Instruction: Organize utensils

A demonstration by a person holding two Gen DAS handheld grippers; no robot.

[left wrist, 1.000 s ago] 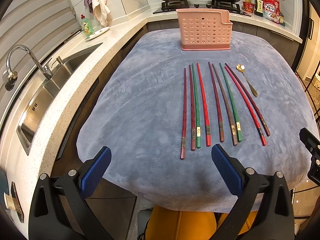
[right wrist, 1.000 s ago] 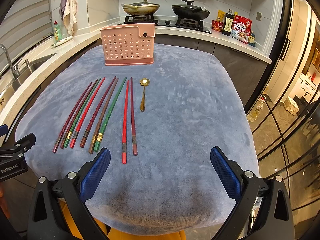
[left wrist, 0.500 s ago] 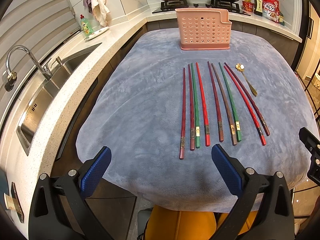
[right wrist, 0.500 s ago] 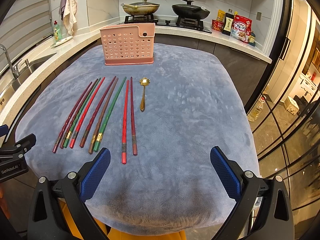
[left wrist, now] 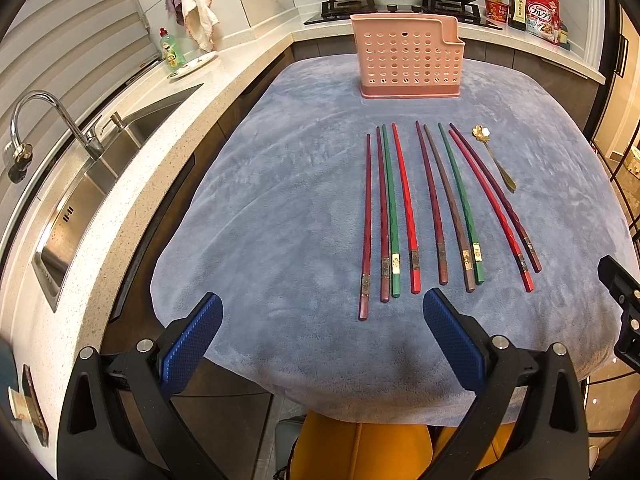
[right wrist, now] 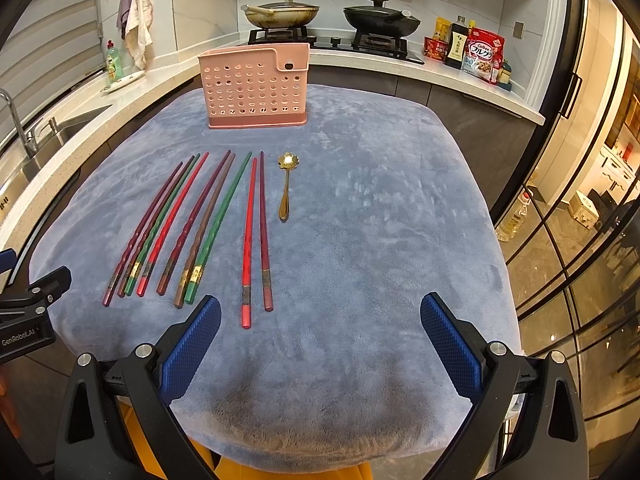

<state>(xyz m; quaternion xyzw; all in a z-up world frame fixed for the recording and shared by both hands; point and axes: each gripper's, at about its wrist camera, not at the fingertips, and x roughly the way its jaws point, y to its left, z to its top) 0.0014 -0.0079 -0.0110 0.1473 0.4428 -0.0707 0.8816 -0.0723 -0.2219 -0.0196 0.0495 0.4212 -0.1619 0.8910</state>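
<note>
Essentially nothing has changed over the last second: left tongs [left wrist: 322, 326] and right tongs [right wrist: 320, 326] remain apart and empty, while the coloured lacquered chopsticks [left wrist: 436, 208] and gold flower-bowled spoon [right wrist: 285, 186] lie unsorted on the grey-blue plush-covered counter [right wrist: 380, 240], near the pink perforated plastic utensil holder [right wrist: 256, 86], so organizing has not begun.

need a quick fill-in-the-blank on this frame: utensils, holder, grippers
1. The chopsticks lie flat on the ____ cloth.
2. The pink holder contains ____ utensils so far.
3. The gold spoon lies on the row's ____ side.
4. The left gripper and right gripper are both ____.

Answers: grey; no; right; open
</note>
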